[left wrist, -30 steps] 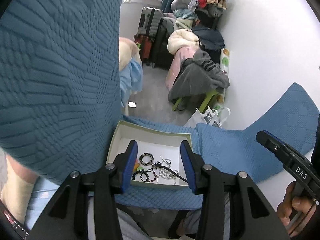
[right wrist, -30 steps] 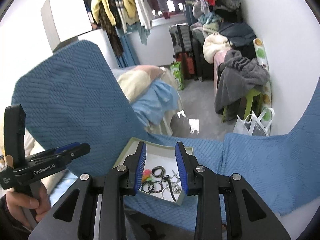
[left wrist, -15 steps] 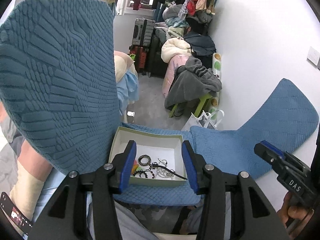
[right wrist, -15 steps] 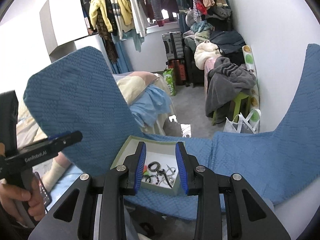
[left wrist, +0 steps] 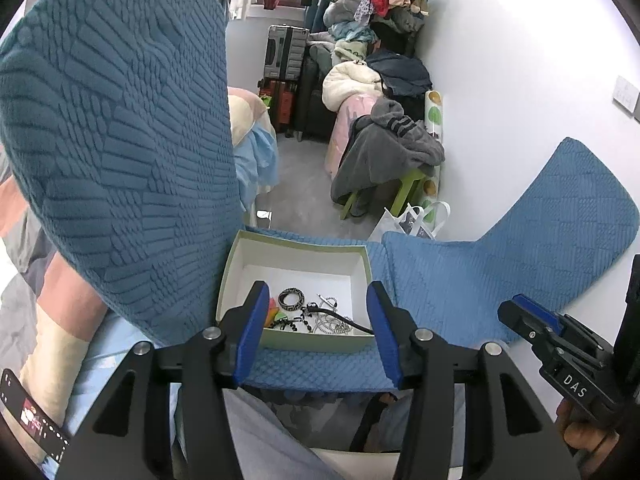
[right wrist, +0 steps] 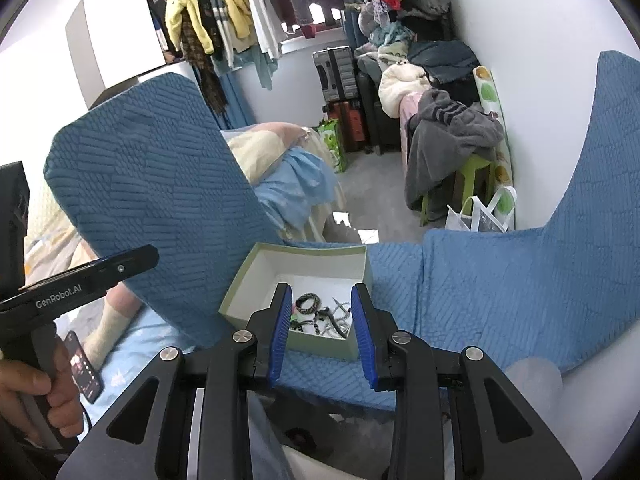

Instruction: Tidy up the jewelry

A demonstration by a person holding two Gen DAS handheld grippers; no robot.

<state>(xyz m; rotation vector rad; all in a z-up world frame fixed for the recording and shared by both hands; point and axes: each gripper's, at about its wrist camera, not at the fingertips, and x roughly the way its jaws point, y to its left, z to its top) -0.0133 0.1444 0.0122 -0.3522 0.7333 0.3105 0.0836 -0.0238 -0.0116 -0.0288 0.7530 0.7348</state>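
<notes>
Jewelry sits piled in the near half of a pale green open box (left wrist: 295,338) on the blue quilted seat (left wrist: 448,280), straight ahead of and below both grippers. A patterned bangle (left wrist: 291,298) lies flat toward the middle, beaded bracelets (right wrist: 304,326) and silver chains (left wrist: 332,324) are tangled closer in, and a thin black cord (left wrist: 348,320) runs off toward the right wall. Neither hand looks clearly nearer, so either could be sent in.

Left gripper (left wrist: 316,330): jaws are opening, about halfway apart, nothing between them. Right gripper (right wrist: 320,330): jaws set narrower, parted, nothing held or touched. The box is framed by both without contact.
</notes>
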